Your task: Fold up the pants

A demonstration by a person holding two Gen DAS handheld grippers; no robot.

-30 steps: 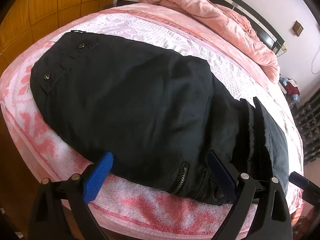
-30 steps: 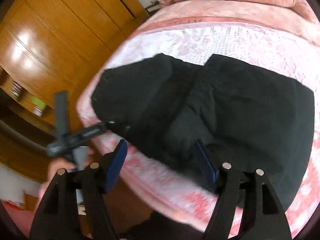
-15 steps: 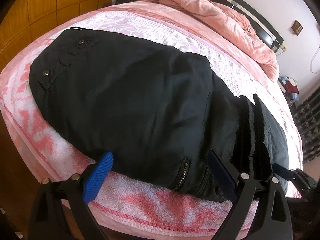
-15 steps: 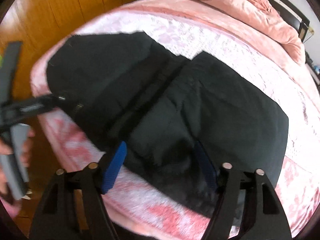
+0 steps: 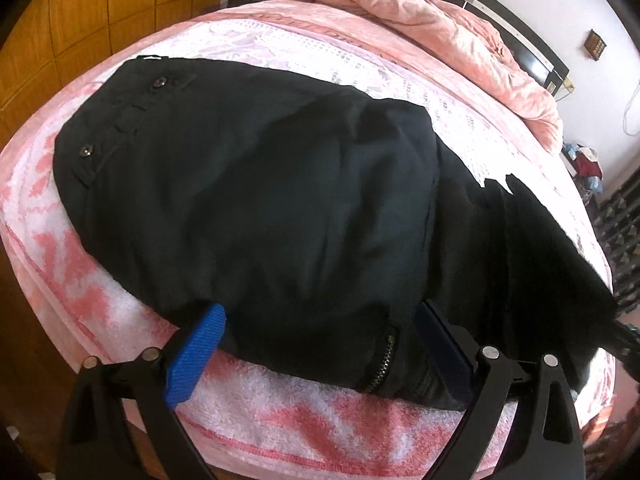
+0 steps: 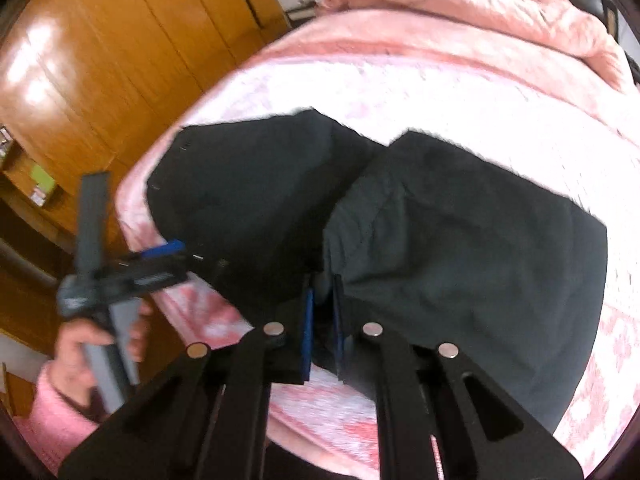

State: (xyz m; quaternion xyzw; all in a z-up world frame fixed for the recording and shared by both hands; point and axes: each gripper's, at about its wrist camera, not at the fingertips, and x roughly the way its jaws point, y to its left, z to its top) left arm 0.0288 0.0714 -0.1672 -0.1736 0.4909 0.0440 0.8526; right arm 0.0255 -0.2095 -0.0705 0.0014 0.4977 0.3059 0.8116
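Black pants [image 5: 280,208] are laid lengthwise along the bed [image 5: 280,412]; right tongs [image 6: 322,320] are clamped on their near edge; left tongs [image 5: 320,344] are spread wide, straddling fabric.

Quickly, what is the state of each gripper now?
Left gripper: open, over the black pants edge.
Right gripper: just closed, pinching the pants' near edge.

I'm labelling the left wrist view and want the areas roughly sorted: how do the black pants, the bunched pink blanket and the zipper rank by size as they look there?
1. black pants, filling most of the view.
2. bunched pink blanket, though it lies farther away, so it looks smaller than it is.
3. zipper, a short strip at the near hem.
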